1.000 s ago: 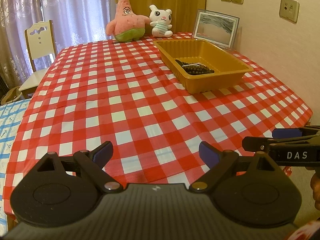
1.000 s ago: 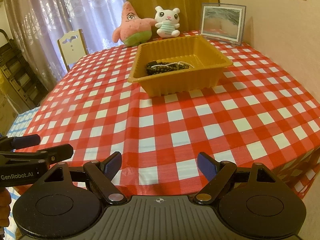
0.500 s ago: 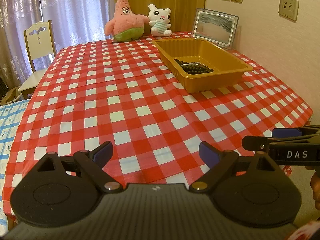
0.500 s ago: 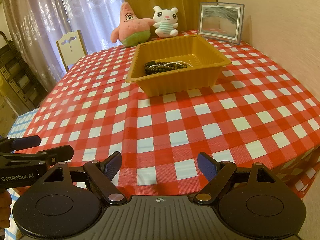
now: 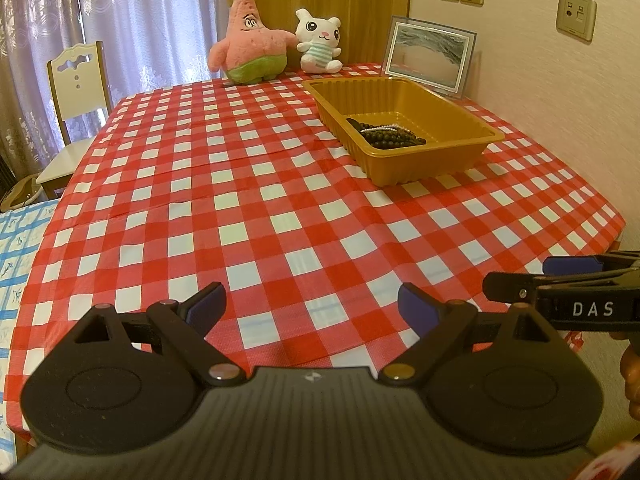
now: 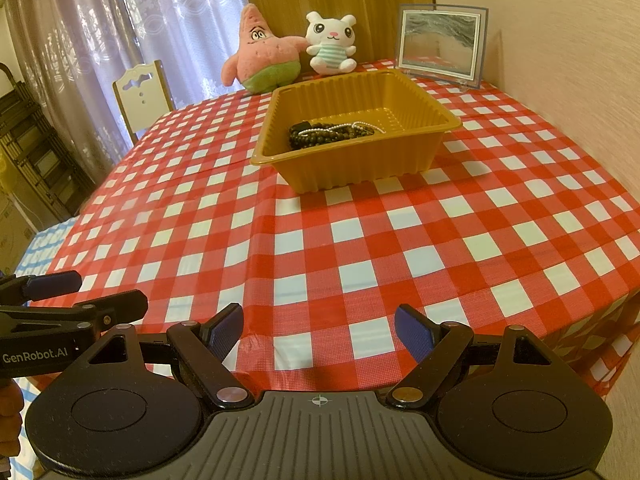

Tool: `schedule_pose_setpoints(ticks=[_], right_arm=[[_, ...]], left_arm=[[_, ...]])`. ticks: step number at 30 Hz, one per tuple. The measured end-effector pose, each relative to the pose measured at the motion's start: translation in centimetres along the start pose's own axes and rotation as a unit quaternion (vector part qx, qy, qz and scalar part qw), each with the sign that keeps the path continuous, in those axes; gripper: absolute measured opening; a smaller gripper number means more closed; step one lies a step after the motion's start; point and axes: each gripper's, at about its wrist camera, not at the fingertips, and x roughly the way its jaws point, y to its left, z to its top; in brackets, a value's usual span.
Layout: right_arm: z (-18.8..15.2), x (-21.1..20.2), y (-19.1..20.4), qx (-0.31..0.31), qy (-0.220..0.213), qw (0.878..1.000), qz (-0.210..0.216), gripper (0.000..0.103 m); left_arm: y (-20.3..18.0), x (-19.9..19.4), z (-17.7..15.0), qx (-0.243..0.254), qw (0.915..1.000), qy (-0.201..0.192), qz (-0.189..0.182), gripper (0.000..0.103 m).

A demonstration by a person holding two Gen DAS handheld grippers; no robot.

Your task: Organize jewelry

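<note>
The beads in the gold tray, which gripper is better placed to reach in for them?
Probably the right gripper: the gold tray sits almost straight ahead of it, beads centred. From the left gripper the tray lies off to the right. Both are open.

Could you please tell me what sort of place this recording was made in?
Probably a home dining room: a table under a red checked tablecloth, a white dining chair by curtained windows, and plush toys beside a framed picture.

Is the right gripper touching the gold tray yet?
Apart. The right wrist view shows the right gripper, jaws open and empty, at the table's near edge, with bare checked tablecloth between it and the gold tray.
</note>
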Motion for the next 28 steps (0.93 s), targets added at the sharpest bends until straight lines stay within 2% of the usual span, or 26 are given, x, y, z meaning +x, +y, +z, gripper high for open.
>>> schedule_pose_setpoints(ticks=[28], right_arm=[[-0.18,0.23,-0.33,0.003,0.002,1.000,-0.002,0.082]], left_arm=[[-0.03,0.31,0.13,0.003,1.0000,0.005,-0.003,0.092]])
